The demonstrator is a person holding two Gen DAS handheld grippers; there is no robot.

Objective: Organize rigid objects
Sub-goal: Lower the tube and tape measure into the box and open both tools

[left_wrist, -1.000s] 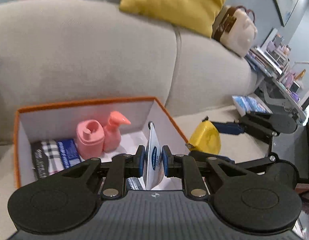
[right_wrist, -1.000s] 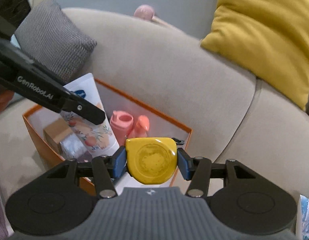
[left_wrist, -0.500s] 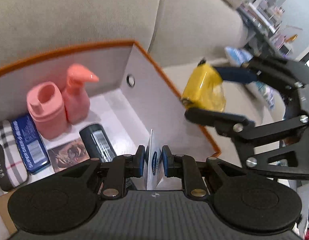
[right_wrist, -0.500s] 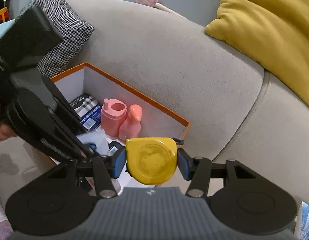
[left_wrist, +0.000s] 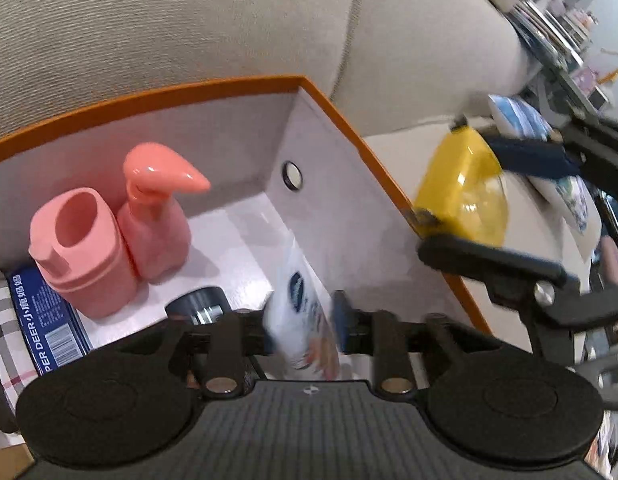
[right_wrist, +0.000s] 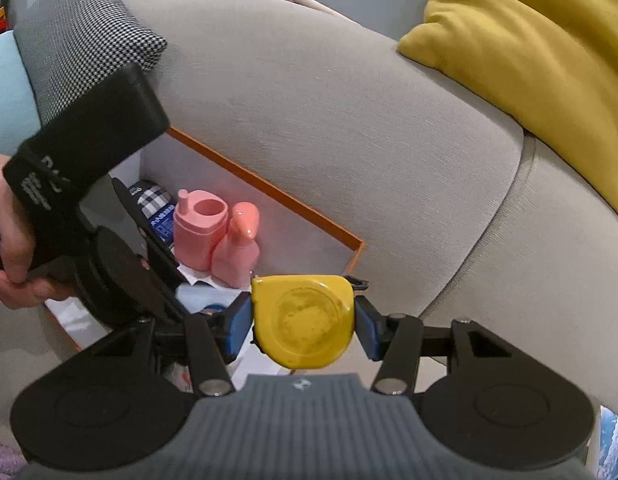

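An orange-rimmed white box (left_wrist: 341, 120) sits on the sofa seat. My left gripper (left_wrist: 301, 326) is inside it, jaws parted, with a blurred white tube (left_wrist: 305, 320) loose between them, tilting down. My right gripper (right_wrist: 303, 326) is shut on a yellow tape measure (right_wrist: 305, 324), held just outside the box's right wall; the tape measure also shows in the left wrist view (left_wrist: 461, 196). The box (right_wrist: 269, 188) holds a pink cup (left_wrist: 81, 252), a pink pump bottle (left_wrist: 157, 224), a blue packet (left_wrist: 45, 320) and a dark cylinder (left_wrist: 197, 304).
The beige sofa back (right_wrist: 349, 100) rises behind the box. A yellow cushion (right_wrist: 529, 40) and a houndstooth cushion (right_wrist: 81, 32) lean on it. A blue-white packet (left_wrist: 549, 160) lies on the seat to the right. A cluttered shelf (left_wrist: 557, 40) stands at far right.
My left gripper has opened and the white tube is slipping down into the box. It has lowered further into the box. My right gripper still holds the tape measure beside the box.
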